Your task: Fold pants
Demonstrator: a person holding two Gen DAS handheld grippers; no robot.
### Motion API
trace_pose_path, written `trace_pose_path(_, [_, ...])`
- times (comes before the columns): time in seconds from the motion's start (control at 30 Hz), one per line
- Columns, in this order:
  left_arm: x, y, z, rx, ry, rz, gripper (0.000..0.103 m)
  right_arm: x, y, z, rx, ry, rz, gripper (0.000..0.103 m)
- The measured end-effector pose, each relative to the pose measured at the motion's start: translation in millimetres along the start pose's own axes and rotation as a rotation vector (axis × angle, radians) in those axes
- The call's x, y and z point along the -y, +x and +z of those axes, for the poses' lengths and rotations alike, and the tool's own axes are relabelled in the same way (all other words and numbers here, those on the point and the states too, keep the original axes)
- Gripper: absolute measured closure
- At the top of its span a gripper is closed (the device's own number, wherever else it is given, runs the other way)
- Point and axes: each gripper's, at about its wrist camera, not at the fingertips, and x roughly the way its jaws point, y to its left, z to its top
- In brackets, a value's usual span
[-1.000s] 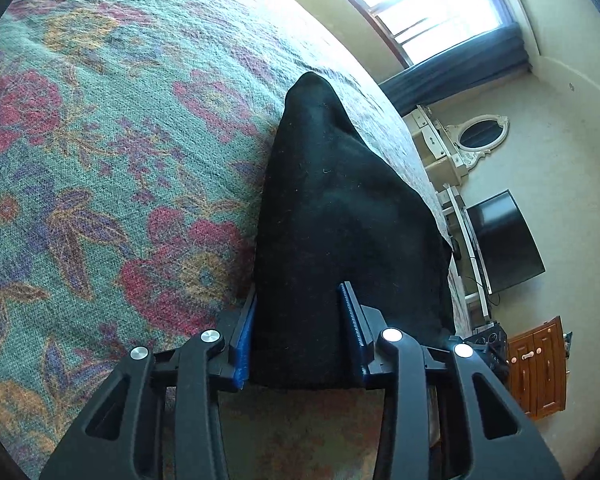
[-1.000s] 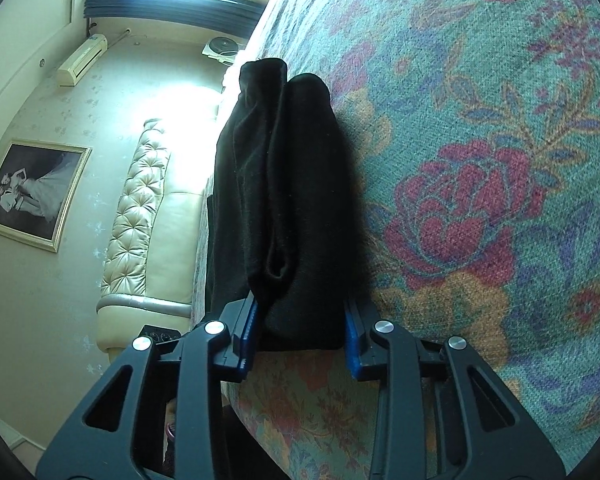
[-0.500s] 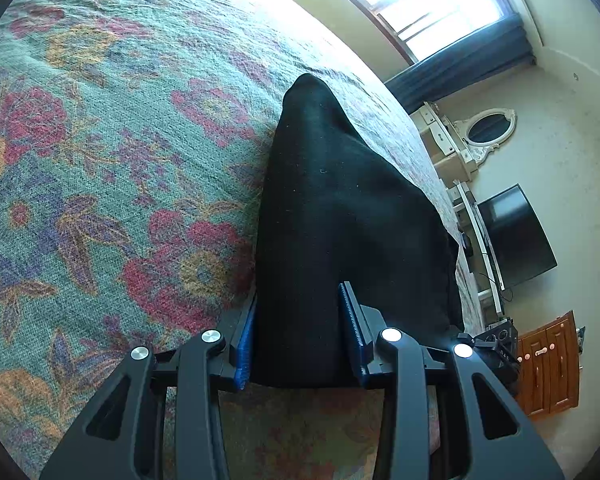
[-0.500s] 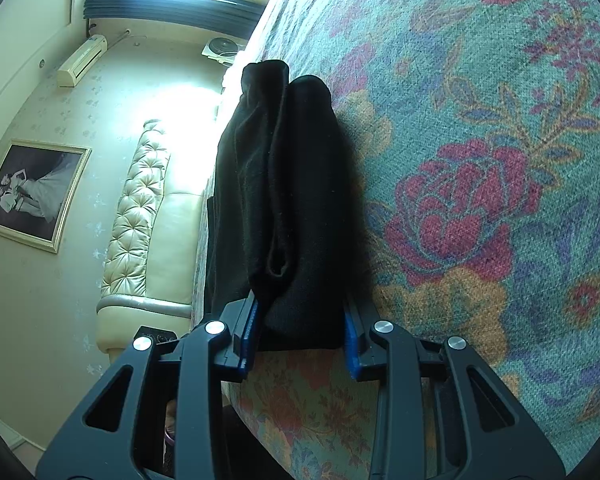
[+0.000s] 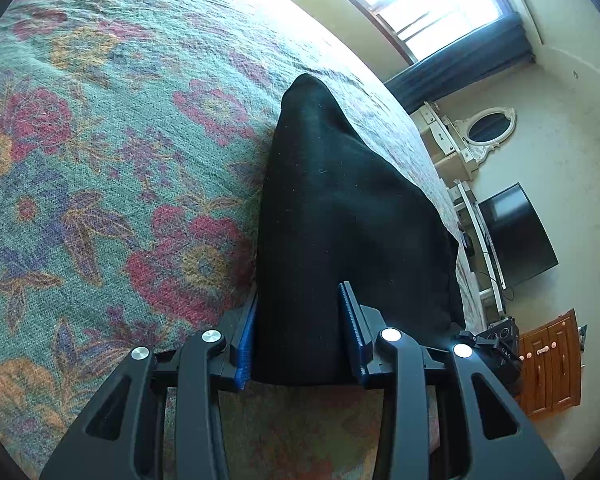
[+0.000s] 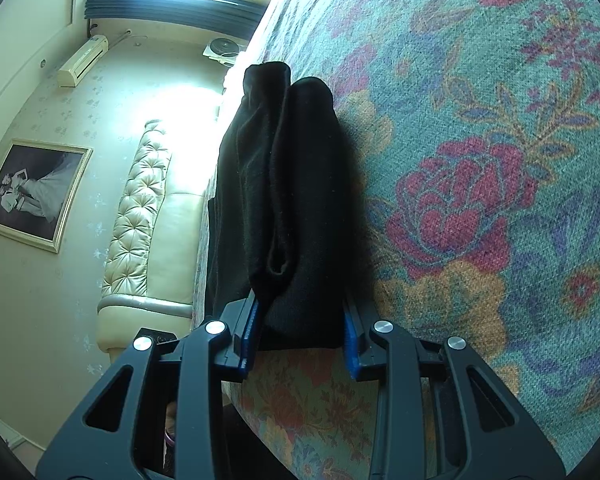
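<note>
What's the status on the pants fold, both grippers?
Left gripper and right gripper both clamped on folded black fabric pants. Pants bundled on green floral bedspread. Nothing in the way.

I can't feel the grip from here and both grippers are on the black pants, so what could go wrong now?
1. The right gripper holds a thick bundle of layers of the pants; an inner fold may slip out and undo the stack.
2. The left gripper grips only the near edge of the pants; uneven pulling could skew the fold.
3. The pants lie near the edge of the floral bedspread and might slide off.
</note>
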Motion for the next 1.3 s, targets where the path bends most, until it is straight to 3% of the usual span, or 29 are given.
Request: trace_pose_path(1.3, [-12, -8, 5, -0.019, -0.019, -0.027, 0.067, -8, -7, -14, 0.009, 0.001, 0.016, 0.072])
